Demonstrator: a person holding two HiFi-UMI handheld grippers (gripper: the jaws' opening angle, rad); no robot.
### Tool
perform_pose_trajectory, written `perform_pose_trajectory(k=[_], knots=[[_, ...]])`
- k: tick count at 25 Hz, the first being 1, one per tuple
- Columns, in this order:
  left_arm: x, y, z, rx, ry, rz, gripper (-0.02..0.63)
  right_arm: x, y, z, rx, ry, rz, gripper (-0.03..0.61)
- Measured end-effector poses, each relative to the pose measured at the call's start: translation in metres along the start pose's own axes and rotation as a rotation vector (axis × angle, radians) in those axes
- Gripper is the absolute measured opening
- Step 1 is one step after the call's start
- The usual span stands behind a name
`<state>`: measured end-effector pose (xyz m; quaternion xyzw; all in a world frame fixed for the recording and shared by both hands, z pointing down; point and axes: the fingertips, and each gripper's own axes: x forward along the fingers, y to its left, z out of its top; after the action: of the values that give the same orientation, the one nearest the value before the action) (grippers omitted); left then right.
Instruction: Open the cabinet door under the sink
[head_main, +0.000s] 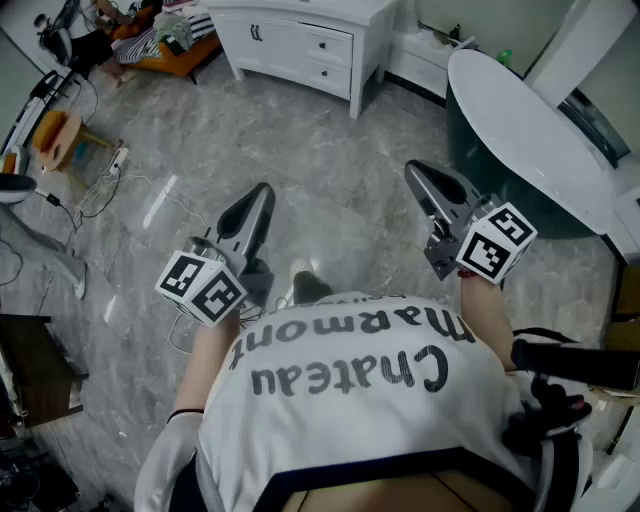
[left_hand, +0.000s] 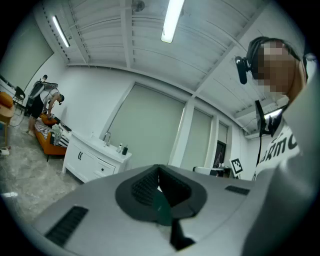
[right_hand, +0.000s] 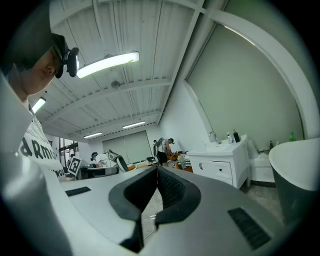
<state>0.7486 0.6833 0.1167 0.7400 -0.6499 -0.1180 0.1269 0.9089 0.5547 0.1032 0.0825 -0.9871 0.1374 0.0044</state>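
Both tools are closed and hold nothing. The left gripper and the right gripper are held level over the floor, each with smooth grey shells that taper to a point. In the left gripper view the ribbed black pads meet at the tip, and the right gripper view shows the same closed seam. Each carries a white cube with black square markers near the hand. The floor is glossy grey stone with pale veins. Far from the person, at the middle of the far side, stands the cabinet. It is a white painted vanity, boxy, on short legs, with a flat top. Its paired cabinet doors are on its left half, shut, with two small dark handles at the middle seam. Two drawers sit on its right half. A curved faucet rises from the top. To the right lies an oval bathtub with a smooth white rim and a dark green shell. The person wears a white T-shirt with dark lettering.
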Motion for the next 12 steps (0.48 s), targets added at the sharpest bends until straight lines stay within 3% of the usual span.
perform_pose_trajectory(k=[12], knots=[[0.001, 0.000, -0.009, 0.007, 0.001, 0.015, 0.008, 0.007, -0.007, -0.009, 0.013, 0.020, 0.011, 0.011]])
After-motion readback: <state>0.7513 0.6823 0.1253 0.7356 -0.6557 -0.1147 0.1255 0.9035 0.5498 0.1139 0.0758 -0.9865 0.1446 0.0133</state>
